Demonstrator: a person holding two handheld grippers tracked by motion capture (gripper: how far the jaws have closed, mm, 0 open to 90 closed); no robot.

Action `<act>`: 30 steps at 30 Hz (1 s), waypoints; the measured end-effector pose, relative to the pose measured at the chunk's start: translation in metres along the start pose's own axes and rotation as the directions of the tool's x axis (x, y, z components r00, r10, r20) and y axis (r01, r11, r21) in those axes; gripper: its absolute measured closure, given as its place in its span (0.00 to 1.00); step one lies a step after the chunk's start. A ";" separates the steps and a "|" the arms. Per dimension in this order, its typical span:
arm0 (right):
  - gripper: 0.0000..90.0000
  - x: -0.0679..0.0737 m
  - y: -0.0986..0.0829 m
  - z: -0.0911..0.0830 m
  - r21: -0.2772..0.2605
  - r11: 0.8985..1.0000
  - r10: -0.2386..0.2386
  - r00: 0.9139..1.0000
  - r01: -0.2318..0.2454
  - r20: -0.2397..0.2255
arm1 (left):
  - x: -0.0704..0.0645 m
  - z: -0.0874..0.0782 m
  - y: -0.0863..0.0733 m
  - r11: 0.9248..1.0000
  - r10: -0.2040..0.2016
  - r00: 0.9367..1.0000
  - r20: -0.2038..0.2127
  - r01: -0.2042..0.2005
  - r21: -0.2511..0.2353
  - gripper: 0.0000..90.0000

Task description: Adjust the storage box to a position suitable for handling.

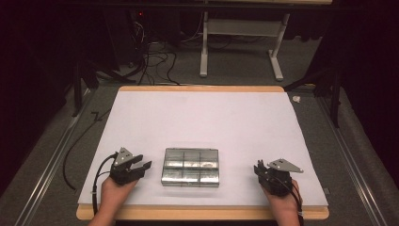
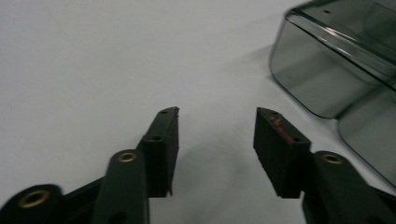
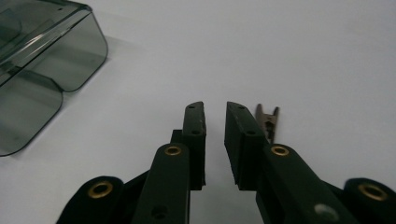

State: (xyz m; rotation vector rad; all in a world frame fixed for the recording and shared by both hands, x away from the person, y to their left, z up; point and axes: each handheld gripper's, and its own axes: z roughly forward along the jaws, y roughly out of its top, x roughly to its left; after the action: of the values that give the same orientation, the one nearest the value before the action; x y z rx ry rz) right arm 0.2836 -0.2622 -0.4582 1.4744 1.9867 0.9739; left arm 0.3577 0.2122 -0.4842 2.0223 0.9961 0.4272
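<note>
The clear box (image 1: 190, 167) sits on the counter (image 1: 202, 117) between 2 grippers. The left gripper (image 1: 145, 165) is spread wide. The right gripper (image 1: 259, 168) is nearly pressed together, pinching nothing.

A white sheet (image 1: 202, 122) is spread over the wood-edged counter (image 1: 202, 88). Behind it, a white desk frame (image 1: 240, 44) and tangled cables (image 1: 155, 61) can be seen on grey carpet.

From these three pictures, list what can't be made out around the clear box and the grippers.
- Clear compartment box: high view, too small and glary to tell if anything lies inside; cut off by the frame edge in both gripper views.
- Small clip-like object: right gripper view, half hidden behind the right gripper.
- Left gripper: its body cut off by the bottom edge.
</note>
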 end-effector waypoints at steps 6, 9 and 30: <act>0.88 0.009 0.000 0.002 0.008 1.000 -0.024 1.000 0.024 -0.015 | -0.026 -0.003 -0.003 1.000 -0.006 0.999 0.047 0.005 0.022 0.89; 0.88 0.009 0.000 0.001 0.008 1.000 -0.029 0.999 0.030 -0.015 | -0.041 -0.001 -0.003 1.000 0.006 0.998 0.062 -0.007 0.025 0.94; 0.88 0.010 0.000 0.006 0.014 0.999 -0.044 0.999 0.045 -0.027 | -0.086 0.031 0.018 0.994 0.096 0.993 0.070 -0.099 0.039 1.00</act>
State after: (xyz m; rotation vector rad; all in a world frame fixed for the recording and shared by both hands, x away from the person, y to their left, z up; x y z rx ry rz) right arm 0.2851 -0.2509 -0.4615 1.4258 2.0413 0.9671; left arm 0.3307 0.1226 -0.4839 2.1152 0.8745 0.3894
